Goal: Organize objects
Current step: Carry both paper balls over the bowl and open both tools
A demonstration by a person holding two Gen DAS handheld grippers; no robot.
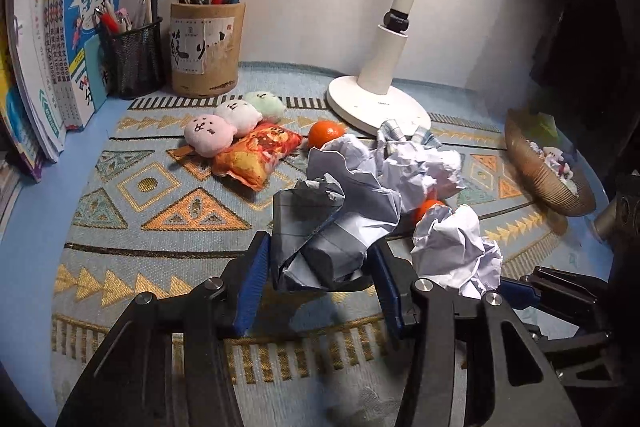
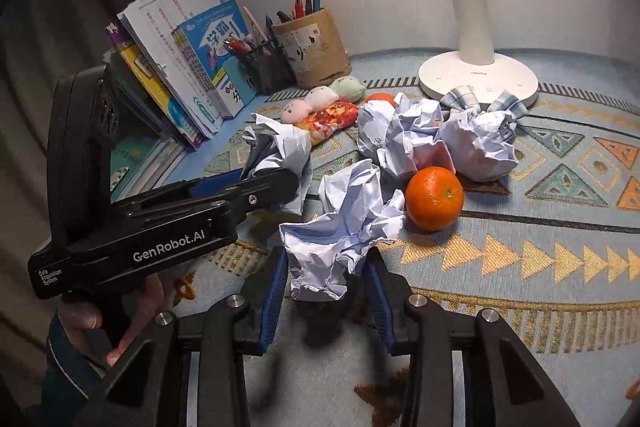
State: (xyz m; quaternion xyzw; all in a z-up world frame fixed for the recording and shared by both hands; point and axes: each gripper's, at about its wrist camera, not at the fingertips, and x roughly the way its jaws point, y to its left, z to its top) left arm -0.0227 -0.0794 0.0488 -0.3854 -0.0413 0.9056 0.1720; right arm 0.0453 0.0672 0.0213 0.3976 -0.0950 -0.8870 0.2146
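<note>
Two crumpled sheets are gripped at once, one per gripper, presumably so that the paper litter can be cleared from the desk in fewer trips.

In the left wrist view, the left gripper [image 1: 320, 283] is clenched on a shadowed, grey-looking crumpled paper ball [image 1: 320, 239], which is pinched between the blue pads [image 1: 252, 287] and appears raised just clear of the patterned blue woven mat [image 1: 160, 227]. The white desk lamp base [image 1: 378, 105] is taken as landmark: the held ball is seen well in front of it, a loose pile of white crumpled paper [image 1: 416, 167] lies between them, and a small orange [image 1: 325, 133] sits just left of the base. A ribbed brown bowl [image 1: 548, 171] is seen to the lamp's right, possibly meant for collecting small things.

In the right wrist view, the right gripper [image 2: 326, 291] is closed on a white crumpled paper ball [image 2: 340, 235], held well in front of the lamp base [image 2: 478, 77]. A larger orange [image 2: 434, 197] rests between ball and lamp. The left gripper [image 2: 276, 183] is seen farther left, held by a hand [image 2: 100, 323].
</note>
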